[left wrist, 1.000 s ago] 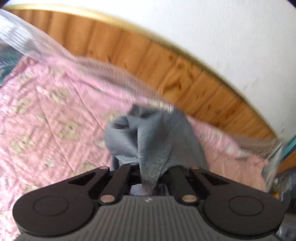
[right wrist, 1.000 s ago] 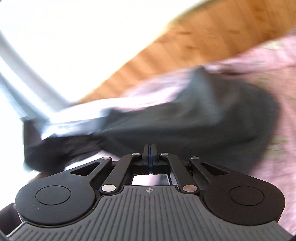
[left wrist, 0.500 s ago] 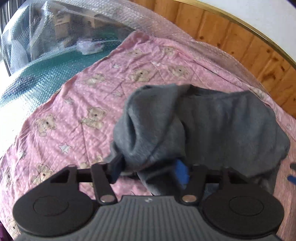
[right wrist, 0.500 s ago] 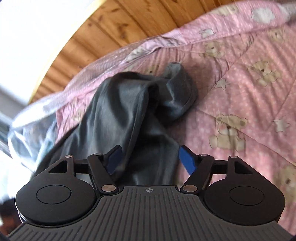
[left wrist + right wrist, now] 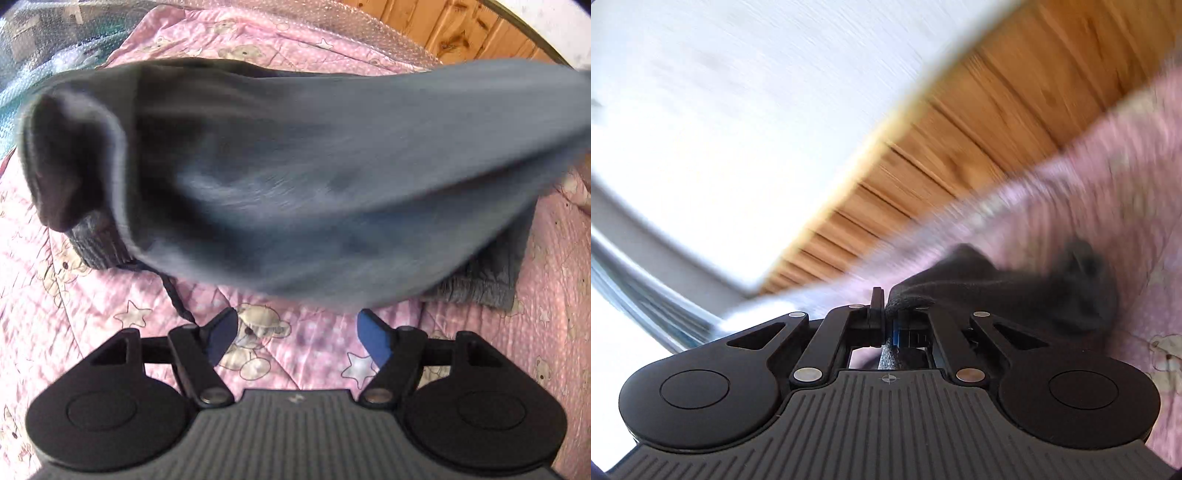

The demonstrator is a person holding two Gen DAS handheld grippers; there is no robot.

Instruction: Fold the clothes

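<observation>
Pink quilt [image 5: 110, 314] | left claw [image 5: 297, 334] spread, empty | right claw [image 5: 886, 314] pinching grey garment [image 5: 997, 291]

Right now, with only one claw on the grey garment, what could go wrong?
1. The right claw pinches just a small edge of the grey garment; a fast swing, suggested by the blur, could pull it free.
2. The left claw is open over the pink quilt, so the garment hangs unsupported and may bunch.
3. The drawstring dangles and might snag.
</observation>
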